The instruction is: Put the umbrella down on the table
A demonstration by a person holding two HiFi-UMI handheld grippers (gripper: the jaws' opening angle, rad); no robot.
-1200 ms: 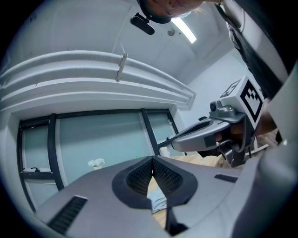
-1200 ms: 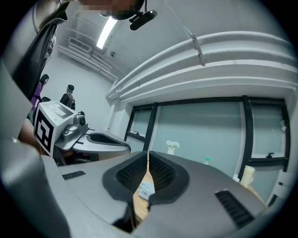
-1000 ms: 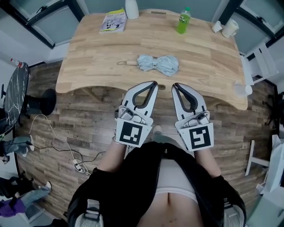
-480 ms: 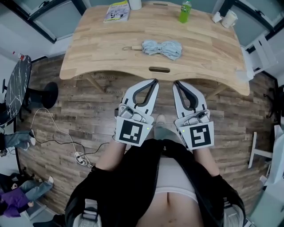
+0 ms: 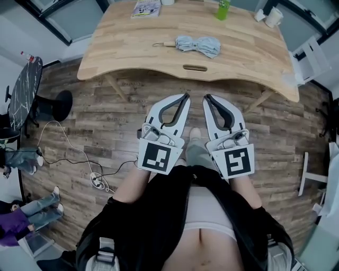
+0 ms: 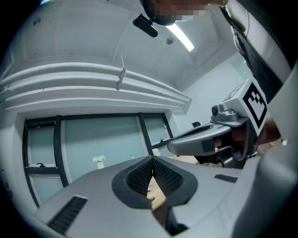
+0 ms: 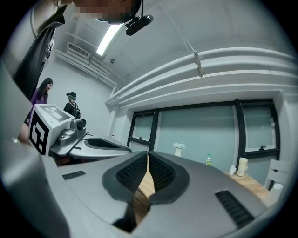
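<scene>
Wooden table [image 5: 132, 53] bears umbrella [image 5: 198, 45], green bottle [image 5: 222, 9], booklet [image 5: 146, 8]

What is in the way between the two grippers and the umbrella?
Nothing that shows. The umbrella lies on the table, and only wood floor and the table's front part lie between it and the left gripper and right gripper. The bottle stands behind it.

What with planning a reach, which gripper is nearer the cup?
Right. The right gripper hangs short of the table, left of the cup; the left gripper is beside it, further left.
</scene>
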